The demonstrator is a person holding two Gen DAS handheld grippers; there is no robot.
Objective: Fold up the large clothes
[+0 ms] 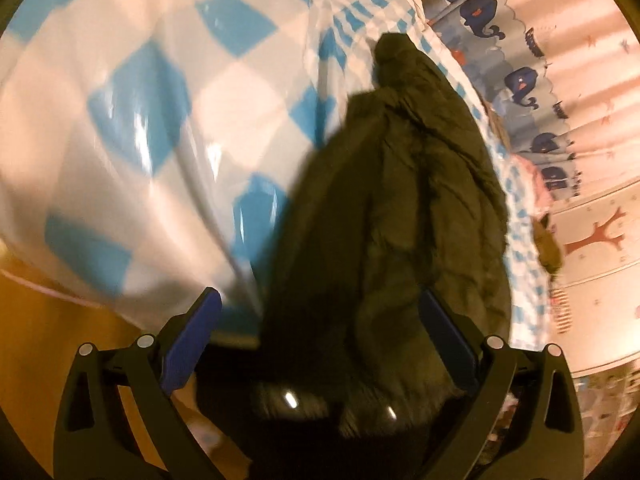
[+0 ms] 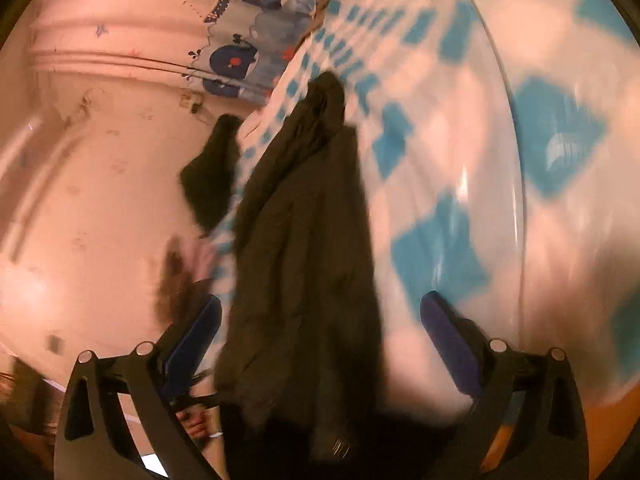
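A: On the checked sheet [image 1: 152, 128], toward its far edge — dark green padded coat [image 1: 400, 216], bunched lengthwise into a long ridge, not flat.

B: Folded yet?

A: Prob. not. Looks gathered or doubled along its length, one narrow end pointing away, near end spilling toward both cams. No neat rectangle anywhere. Early or mid-task, as a guess.

B: Left claw [image 1: 320, 332]?

A: Blue pads spread wide, coat bulk lying between them and over the right pad. Not pinching, as far as visible; fabric hides the lower part, so contact w/ pads unclear.

B: Right claw [image 2: 320, 332]?

A: Same story — jaws wide apart, coat [image 2: 304, 248] running up between them, closer to the left pad. No squeeze seen.

B: Anything else about?

A: Whale-print curtain [image 1: 516, 76] beyond the sheet, pale wall w/ tree pattern to the side. Second dark bit [image 2: 212, 172] past the sheet edge in right view — sleeve or separate item, can't tell. Both views blurred.

B: Left to do?

A: Likely most of it: spread, tuck sleeves, fold across, square up.
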